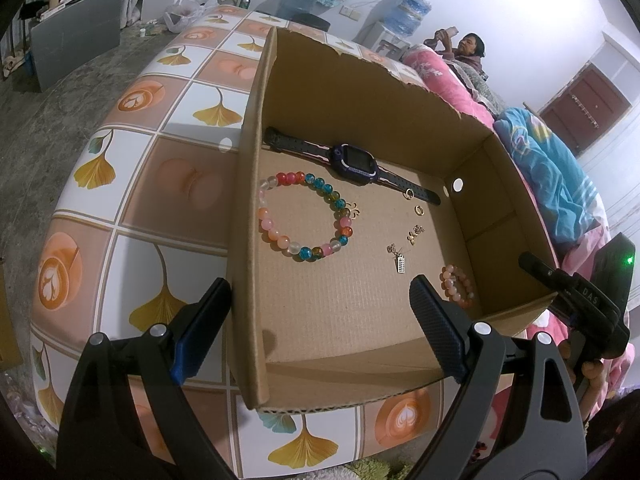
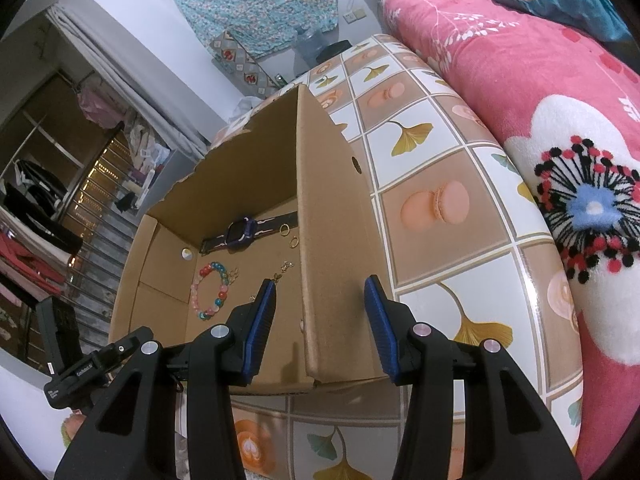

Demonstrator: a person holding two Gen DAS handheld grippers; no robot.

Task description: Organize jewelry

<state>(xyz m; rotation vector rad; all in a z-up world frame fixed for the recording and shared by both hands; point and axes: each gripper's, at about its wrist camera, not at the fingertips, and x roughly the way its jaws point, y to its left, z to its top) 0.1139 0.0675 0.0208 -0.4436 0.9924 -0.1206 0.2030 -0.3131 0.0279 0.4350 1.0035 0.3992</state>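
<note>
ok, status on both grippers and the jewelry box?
Left gripper open, straddling box wall. Right gripper open, straddling opposite wall. Beaded bracelet, watch in cardboard box. Nothing held.

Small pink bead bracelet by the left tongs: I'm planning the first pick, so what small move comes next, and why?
Probably ease the left tongs right and down over the small pink bead bracelet; they stand open and empty astride the cardboard box wall.
</note>
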